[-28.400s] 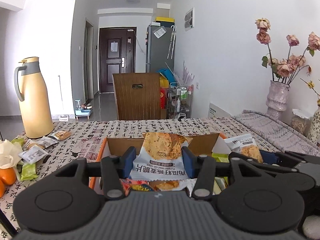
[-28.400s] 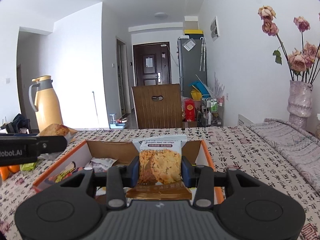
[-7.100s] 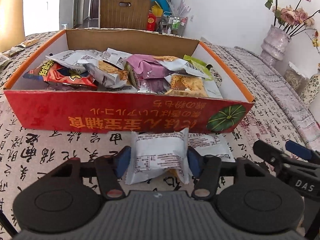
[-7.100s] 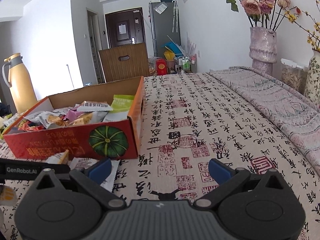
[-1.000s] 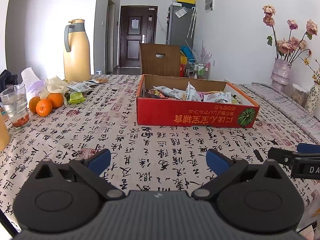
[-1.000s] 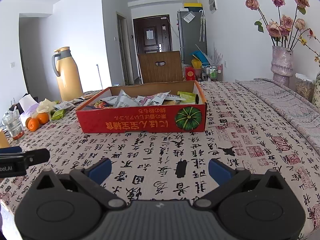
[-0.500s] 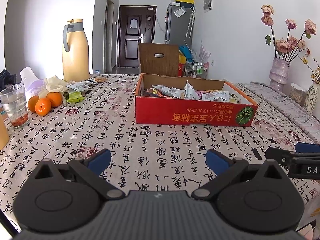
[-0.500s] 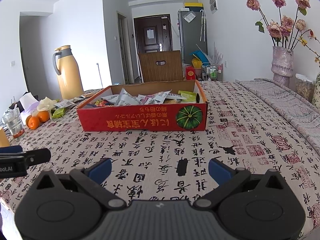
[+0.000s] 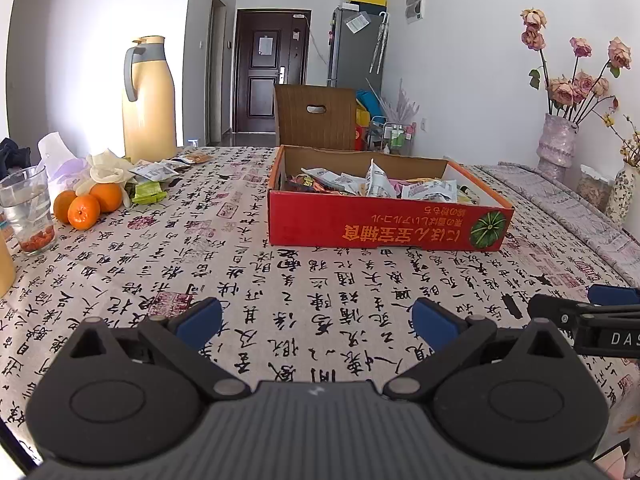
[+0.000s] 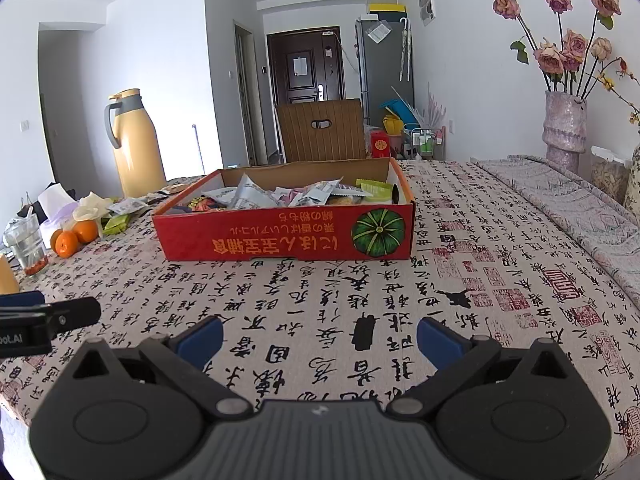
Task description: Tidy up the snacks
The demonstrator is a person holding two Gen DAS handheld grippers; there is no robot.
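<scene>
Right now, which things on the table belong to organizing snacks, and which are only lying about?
For the job:
box
packets in box
loose packets

Lying about:
jug
oranges
glass
vase

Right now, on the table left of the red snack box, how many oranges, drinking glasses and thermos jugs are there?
Oranges: 3
Drinking glass: 1
Yellow thermos jug: 1
Total: 5
</scene>
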